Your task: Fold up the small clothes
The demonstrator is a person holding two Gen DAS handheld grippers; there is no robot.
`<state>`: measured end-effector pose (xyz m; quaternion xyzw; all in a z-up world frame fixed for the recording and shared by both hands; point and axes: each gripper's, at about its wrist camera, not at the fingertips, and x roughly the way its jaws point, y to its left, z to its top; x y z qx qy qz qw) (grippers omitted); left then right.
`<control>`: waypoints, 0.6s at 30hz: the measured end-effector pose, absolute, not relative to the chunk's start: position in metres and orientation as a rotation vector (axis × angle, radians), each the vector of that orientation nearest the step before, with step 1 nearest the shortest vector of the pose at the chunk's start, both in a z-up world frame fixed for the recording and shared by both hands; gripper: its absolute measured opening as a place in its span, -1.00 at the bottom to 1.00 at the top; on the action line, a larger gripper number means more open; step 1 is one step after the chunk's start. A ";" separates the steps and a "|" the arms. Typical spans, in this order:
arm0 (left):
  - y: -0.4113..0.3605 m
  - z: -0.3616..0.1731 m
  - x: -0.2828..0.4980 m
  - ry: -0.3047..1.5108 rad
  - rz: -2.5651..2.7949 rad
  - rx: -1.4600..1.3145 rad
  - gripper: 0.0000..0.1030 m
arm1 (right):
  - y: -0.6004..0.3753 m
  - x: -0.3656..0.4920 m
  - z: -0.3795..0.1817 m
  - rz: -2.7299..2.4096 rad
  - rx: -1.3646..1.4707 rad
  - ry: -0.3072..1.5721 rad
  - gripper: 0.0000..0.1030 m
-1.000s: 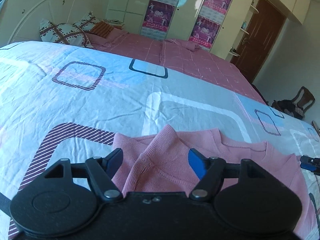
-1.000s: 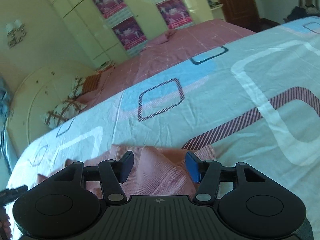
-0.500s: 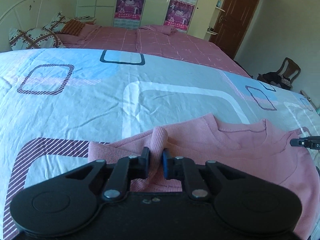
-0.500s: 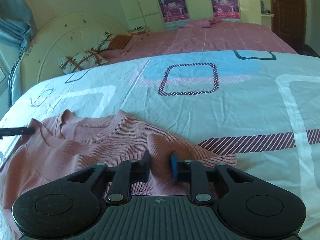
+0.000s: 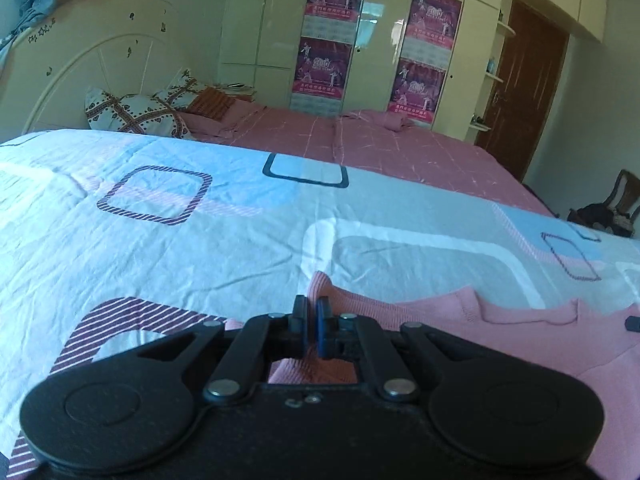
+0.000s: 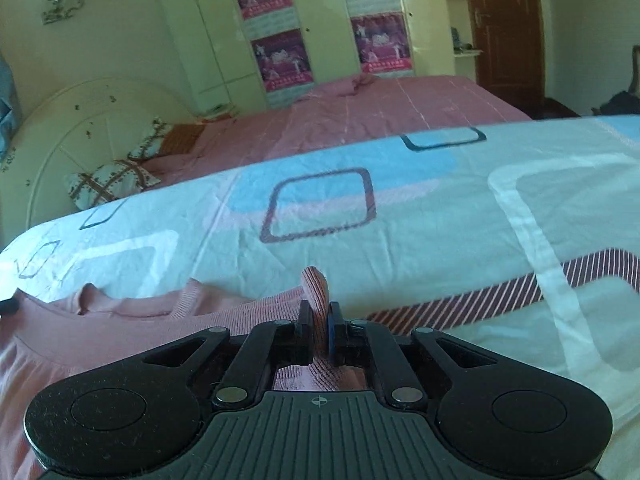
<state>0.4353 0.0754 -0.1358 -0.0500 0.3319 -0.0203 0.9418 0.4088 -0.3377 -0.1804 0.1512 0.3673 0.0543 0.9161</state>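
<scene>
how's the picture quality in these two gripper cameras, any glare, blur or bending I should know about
Left wrist view: fisheye bends the bedspread edge and darkens the corners; window glare shines on the wardrobe doors; the pink sweater reads sharp. Right wrist view: the same curving, a bluish cast, soft detail on the far pillow, and the pinched sweater fold at the right hand-held gripper is clear.

The sweater (image 5: pixel 500 332) lies on the sheet (image 5: pixel 200 248), pillows (image 5: pixel 136 114) far behind.
</scene>
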 end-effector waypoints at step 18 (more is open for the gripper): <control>0.075 -0.127 0.404 0.697 0.017 -0.009 -0.16 | -0.326 0.381 -0.157 0.028 0.288 0.711 0.17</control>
